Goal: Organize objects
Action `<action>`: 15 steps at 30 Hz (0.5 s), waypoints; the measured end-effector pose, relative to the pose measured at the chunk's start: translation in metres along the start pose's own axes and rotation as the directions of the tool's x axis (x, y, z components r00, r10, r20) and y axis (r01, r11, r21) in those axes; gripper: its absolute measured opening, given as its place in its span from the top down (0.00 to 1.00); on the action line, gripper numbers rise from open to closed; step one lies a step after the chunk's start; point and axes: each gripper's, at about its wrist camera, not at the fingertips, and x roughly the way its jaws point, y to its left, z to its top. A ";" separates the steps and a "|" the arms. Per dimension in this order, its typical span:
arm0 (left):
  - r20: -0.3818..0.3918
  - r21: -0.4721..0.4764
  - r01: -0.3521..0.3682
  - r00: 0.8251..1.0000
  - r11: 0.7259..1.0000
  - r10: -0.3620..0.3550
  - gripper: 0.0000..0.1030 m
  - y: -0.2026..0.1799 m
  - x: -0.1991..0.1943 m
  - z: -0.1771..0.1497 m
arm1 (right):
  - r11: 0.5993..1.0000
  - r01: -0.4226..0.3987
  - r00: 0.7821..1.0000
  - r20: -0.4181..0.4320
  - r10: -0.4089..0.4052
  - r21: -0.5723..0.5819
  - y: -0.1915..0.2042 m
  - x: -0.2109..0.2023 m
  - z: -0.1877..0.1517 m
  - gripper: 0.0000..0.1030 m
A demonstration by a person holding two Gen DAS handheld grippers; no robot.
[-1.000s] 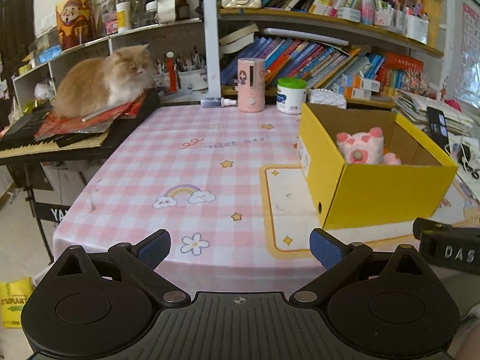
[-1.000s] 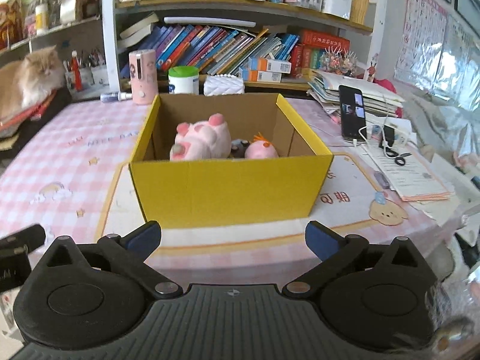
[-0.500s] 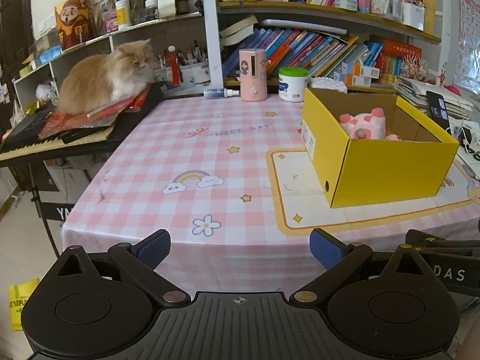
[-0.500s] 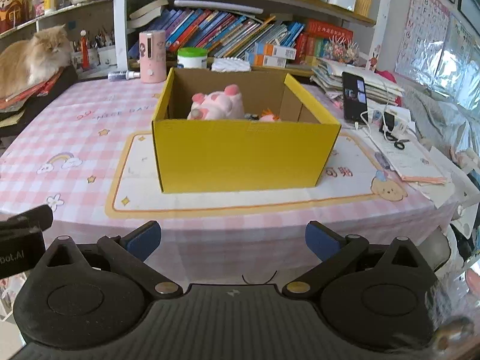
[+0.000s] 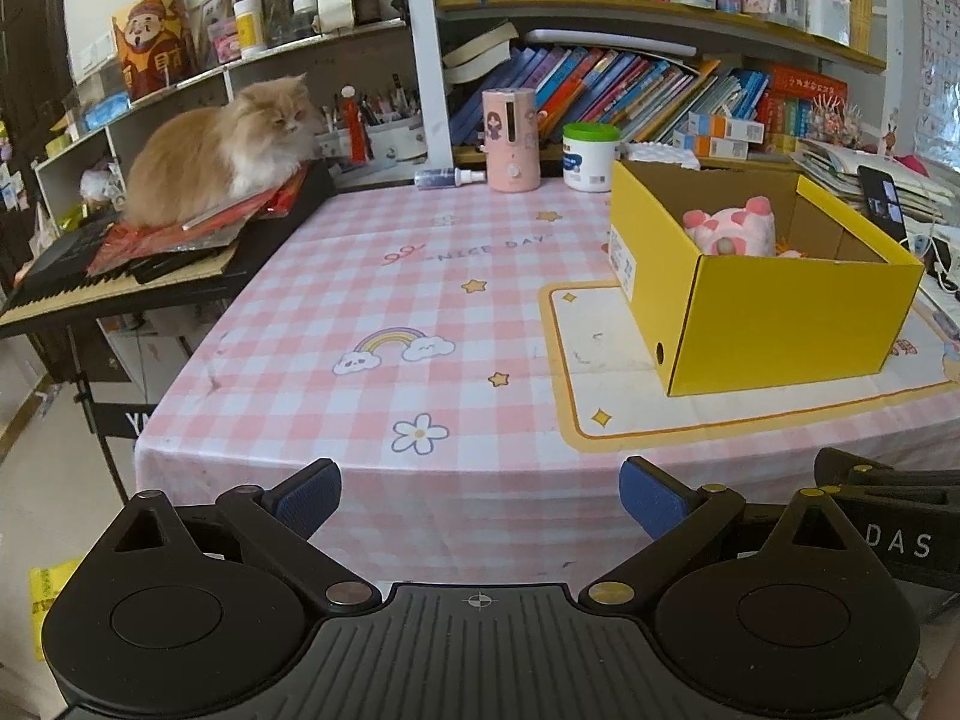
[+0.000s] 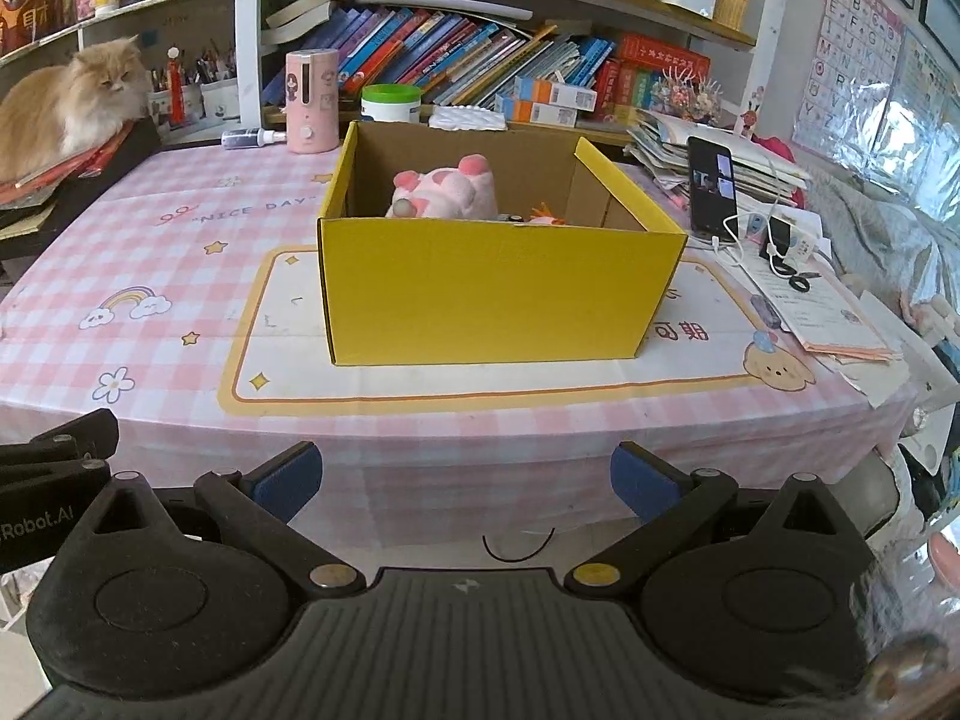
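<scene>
A yellow cardboard box [image 6: 498,288] [image 5: 780,318] stands open on a cream mat on the pink checked table. Inside it lies a pink plush pig [image 6: 447,195] [image 5: 729,228], with an orange toy [image 6: 543,217] beside it, mostly hidden by the front wall. My left gripper [image 5: 480,495] is open and empty, held off the table's near edge, left of the box. My right gripper [image 6: 465,477] is also open and empty, in front of the table edge facing the box. Each gripper's body shows at the edge of the other's view.
An orange cat [image 5: 216,150] lies on red folders over a keyboard at the far left. A pink dispenser [image 6: 312,102], a small spray bottle [image 6: 249,137] and a green-lidded tub [image 6: 391,103] stand at the table's back. A phone [image 6: 711,189], cables and papers crowd the right side. Bookshelves rise behind.
Both grippers have drawn back from the table toward me; the box and table look smaller and farther. Both stay open and empty.
</scene>
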 end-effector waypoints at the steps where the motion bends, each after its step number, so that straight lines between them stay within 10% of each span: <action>1: 0.000 0.000 -0.003 1.000 1.000 0.003 0.02 0.000 0.000 0.000 | 1.000 0.002 1.000 0.000 -0.002 0.001 0.000 0.000 0.000 0.00; 15: -0.010 -0.034 -0.016 1.000 0.999 0.015 0.02 0.007 0.002 0.000 | 1.000 -0.002 1.000 -0.010 0.002 0.003 0.004 0.001 -0.001 0.00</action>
